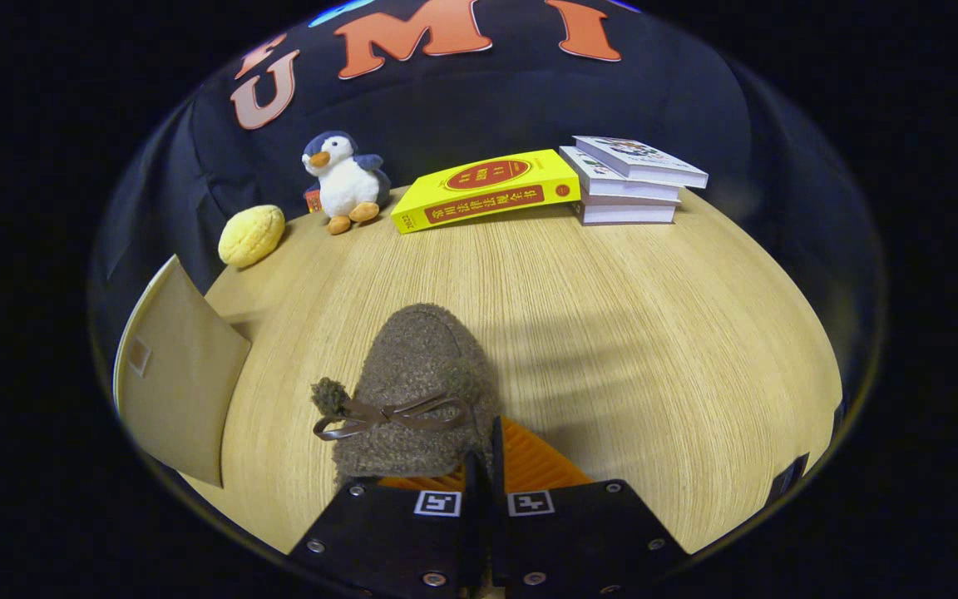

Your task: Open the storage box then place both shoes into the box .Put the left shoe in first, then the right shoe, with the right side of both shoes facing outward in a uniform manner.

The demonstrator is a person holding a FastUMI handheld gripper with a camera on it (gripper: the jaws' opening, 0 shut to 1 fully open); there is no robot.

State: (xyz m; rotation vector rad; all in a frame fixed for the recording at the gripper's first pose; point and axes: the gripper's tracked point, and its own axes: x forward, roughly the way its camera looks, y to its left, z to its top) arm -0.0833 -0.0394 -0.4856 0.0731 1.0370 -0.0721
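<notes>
while the gripper (479, 478) sits at 6 o'clock, its fingers are drawn nearly together, pinching the rear rim of a fuzzy brown slipper (417, 391). the slipper's toe points away to 12 o'clock, and a brown bow (387, 414) with a pom-pom lies across its top. it rests on the wooden table (654, 333). at 9 o'clock the tan storage box flap (180, 374) stands tilted at the table edge. farther off, at 11 o'clock, a yellow bun-shaped toy (251, 235) and a plush penguin (344, 181); at 12 o'clock a yellow book (487, 190); at 1 o'clock a stack of white books (629, 181), touching the yellow one.
</notes>
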